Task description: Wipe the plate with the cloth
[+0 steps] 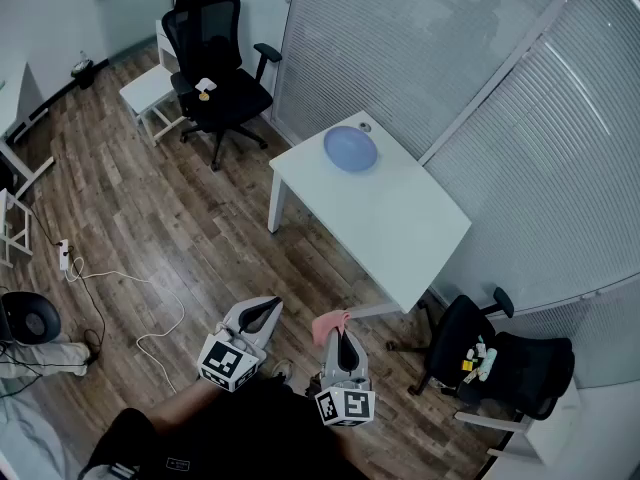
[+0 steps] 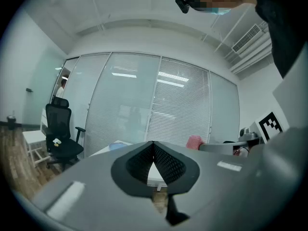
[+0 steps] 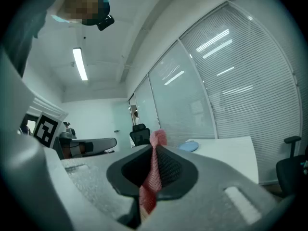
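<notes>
My right hand-held gripper (image 1: pixel 344 336) clamps the cloth (image 1: pixel 330 325), my left hand-held gripper (image 1: pixel 267 309) is closed and empty, and the plate (image 1: pixel 350 149) sits untouched near the bench's (image 1: pixel 400 230) far corner, so I judge all wiping remains.

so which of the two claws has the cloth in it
The right claw: its jaws are shut on the pink cloth, which pokes out past the tips. The left claw is shut too, with nothing between its jaws.

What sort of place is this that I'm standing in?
Most likely an office or small meeting room: glass partitions with slatted blinds, a black swivel chair on a wood-look floor, and a white table bearing a blue plate.
</notes>
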{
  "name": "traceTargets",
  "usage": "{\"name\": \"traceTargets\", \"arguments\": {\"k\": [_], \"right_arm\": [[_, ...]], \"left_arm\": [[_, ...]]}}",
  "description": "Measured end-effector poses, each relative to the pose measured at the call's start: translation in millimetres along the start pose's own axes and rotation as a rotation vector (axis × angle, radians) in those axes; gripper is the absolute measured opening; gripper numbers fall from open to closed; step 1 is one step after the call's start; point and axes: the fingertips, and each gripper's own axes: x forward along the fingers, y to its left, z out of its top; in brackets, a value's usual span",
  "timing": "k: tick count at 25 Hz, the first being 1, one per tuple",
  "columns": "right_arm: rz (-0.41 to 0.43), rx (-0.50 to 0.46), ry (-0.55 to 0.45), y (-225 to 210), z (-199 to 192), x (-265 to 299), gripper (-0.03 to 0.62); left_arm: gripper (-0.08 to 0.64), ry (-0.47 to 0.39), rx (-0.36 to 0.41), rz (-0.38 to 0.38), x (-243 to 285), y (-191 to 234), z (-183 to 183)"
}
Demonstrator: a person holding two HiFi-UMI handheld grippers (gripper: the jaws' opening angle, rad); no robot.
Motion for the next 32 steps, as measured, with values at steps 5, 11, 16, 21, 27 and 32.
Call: {"name": "traceTargets", "arguments": {"k": [5,11,16,21,27,32], "right_arm": [[0.007,-0.005,-0.002,0.0,0.3,-0.8,0.018],[0.012,0.003,-0.012,-4.1,2.3,-5.1,0.02],[0.021,-0.005,-0.026,-10.3,8.9,-8.0,0.02],[0.05,-0.013,-0.013,-21.5,5.9,-13.4,0.021],[0.089,-0.007,0.004,-48.3,6.0,-13.9,0.02],[0.115,-0.005,-0.001,-67.9,4.2,-7.6,0.021]], "left_arm": [[-0.008,0.003,0.001,0.003,-0.3,-0.8,-1.8],[-0.008,0.004,0.004,0.009,1.2,-7.3,-3.4],[-0.008,0.009,0.005,0.02,6.4,-12.9,-4.8],[-0.008,0.024,0.002,0.04,14.5,-23.4,-12.4],[-0.007,0.017,0.008,0.088,33.6,-33.4,-12.7],[-0.006,0.025,0.018,0.107,40.3,-42.5,-20.2]]}}
